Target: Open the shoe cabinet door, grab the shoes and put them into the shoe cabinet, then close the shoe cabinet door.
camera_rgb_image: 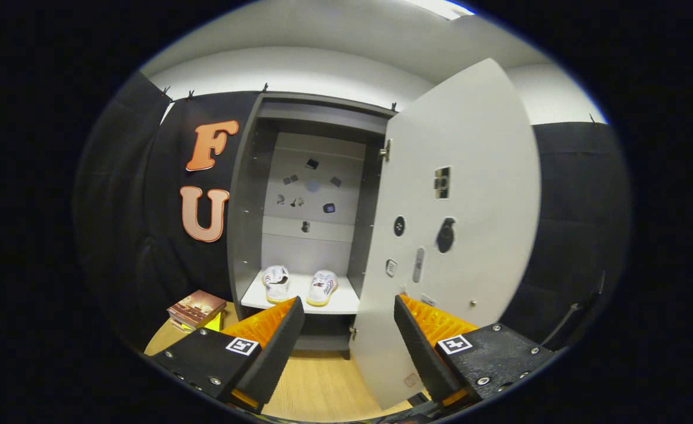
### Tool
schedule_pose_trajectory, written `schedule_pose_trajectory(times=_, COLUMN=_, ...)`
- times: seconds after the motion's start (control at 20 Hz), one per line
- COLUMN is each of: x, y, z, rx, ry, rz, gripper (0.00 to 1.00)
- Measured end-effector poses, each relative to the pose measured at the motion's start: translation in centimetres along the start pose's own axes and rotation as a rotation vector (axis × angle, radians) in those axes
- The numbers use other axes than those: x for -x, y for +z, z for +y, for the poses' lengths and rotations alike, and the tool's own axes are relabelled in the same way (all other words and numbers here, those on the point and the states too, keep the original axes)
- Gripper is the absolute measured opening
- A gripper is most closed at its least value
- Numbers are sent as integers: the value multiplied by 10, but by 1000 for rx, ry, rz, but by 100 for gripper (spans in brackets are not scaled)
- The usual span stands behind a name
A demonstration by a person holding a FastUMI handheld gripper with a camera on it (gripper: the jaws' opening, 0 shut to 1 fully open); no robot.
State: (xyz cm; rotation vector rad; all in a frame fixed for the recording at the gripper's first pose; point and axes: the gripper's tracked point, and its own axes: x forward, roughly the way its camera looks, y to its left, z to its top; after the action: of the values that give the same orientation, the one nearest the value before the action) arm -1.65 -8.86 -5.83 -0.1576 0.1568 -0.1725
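Note:
A grey shoe cabinet [246,194] stands ahead with its pale door [458,194] swung open to the right. Two white shoes, one on the left [276,282] and one on the right [322,287], sit side by side on the cabinet's white shelf [346,305], toes toward me. My gripper [349,309] is open and holds nothing. The left finger points at the shelf's front edge below the shoes. The door's lower edge stands between the two fingers, close to the right one. Small stickers dot the door's inner face and the cabinet's back panel.
A stack of books [196,309] lies on the wooden floor [317,383] left of the cabinet. Black cloth walls close in on both sides. A dark cable or strap [570,321] hangs beyond the right finger.

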Motion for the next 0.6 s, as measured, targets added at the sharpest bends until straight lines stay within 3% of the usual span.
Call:
schedule_pose_trajectory(times=0.3, x=40, y=-44, z=-118, rx=-12, ry=-215, rz=15, gripper=95)
schedule_pose_trajectory(times=0.6, x=22, y=-90, z=-168, rx=-103, ry=-251, rz=48, gripper=95)
